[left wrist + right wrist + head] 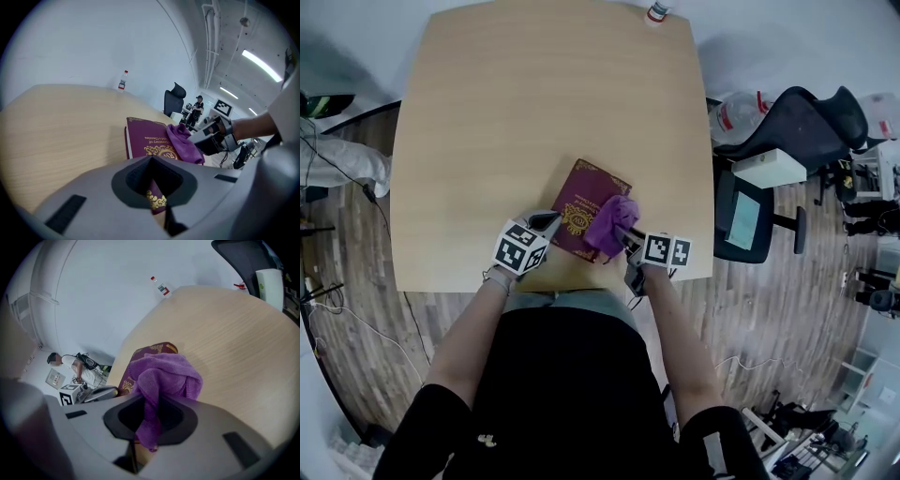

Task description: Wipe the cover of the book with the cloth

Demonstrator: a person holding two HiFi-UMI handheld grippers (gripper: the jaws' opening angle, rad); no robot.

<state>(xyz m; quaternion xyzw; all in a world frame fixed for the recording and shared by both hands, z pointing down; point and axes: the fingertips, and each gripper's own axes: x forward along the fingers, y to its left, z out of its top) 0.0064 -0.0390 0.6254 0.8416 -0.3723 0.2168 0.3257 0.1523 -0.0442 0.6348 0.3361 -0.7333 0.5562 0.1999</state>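
Observation:
A maroon book (581, 192) with gold print lies closed near the front edge of the wooden table (487, 131). A purple cloth (613, 223) rests bunched on the book's right part. My right gripper (626, 238) is shut on that cloth (164, 376), a fold of which hangs down between the jaws. My left gripper (549, 222) sits at the book's near left edge. In the left gripper view the book (145, 138) runs in between the jaws, which look shut on its near corner. The cloth (180, 143) and the right gripper (206, 139) show beyond.
A small bottle (657, 11) stands at the table's far edge. Black office chairs (797, 122) and a white box (769, 167) stand to the right of the table. Cables lie on the wooden floor at left.

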